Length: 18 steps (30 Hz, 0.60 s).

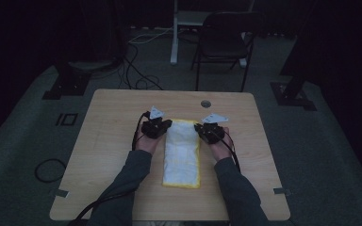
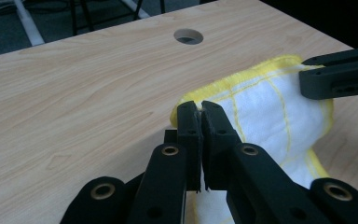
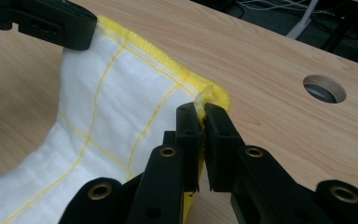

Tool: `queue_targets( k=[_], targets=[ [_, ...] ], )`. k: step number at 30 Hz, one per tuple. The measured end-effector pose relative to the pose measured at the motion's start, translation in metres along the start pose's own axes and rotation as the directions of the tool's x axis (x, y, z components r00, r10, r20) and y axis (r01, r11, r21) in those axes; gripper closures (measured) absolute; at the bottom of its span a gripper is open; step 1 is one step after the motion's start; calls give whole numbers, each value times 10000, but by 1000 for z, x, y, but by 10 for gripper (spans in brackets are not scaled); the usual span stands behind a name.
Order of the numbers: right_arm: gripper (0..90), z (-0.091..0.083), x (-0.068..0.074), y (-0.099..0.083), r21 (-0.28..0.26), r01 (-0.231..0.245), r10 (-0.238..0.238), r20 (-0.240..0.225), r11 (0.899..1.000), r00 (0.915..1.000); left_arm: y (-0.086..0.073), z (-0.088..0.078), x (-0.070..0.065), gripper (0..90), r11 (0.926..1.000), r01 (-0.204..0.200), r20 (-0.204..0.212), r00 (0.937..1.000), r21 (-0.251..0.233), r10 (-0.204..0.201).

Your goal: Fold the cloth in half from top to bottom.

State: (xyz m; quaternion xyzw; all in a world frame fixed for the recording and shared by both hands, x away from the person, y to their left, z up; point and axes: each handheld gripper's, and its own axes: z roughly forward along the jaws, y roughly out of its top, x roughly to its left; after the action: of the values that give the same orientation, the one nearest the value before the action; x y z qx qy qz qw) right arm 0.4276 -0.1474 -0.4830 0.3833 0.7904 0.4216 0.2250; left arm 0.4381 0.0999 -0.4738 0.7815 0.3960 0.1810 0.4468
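Two far corners of the white cloth with yellow edging are already pinched, one by each gripper, and that is as far as the work has got. The cloth lies lengthwise in the middle of the table, a long narrow strip that looks folded at least once already, its near end flat on the wood and its far end lifted slightly off it.

In the left gripper view the left gripper has its jaws closed narrow on the cloth's yellow hem at the corner, with a sliver of fabric showing between the tips. In the right gripper view the right gripper does the same at the opposite far corner, a small tuft of yellow edging poking up between its jaws. In the high view both grippers sit at the cloth's far end, left and right, with the person's sleeves reaching in from the near edge.

Judging from this, the grasp is done and the fold is only beginning: the far edge hangs between the two grips, sagging in the middle. What seems left is to carry that edge toward the near end, lay it down square on the lower half, and let go. A round cable hole sits in the table just beyond the cloth, clear of it.
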Motion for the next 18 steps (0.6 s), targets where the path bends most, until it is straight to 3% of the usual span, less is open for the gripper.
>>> queue_targets(
  k=[8,18],
  targets=[
    [856,-10,7,2,-231,170,-170,-5,9996,9999,-2,-12,-5,877,9996,130,44,9999,-246,-129],
    [856,-21,12,-2,-441,299,-303,-93,9986,9995,-4,-29,-15,877,9986,-140,200,9997,-502,150]
  ],
)
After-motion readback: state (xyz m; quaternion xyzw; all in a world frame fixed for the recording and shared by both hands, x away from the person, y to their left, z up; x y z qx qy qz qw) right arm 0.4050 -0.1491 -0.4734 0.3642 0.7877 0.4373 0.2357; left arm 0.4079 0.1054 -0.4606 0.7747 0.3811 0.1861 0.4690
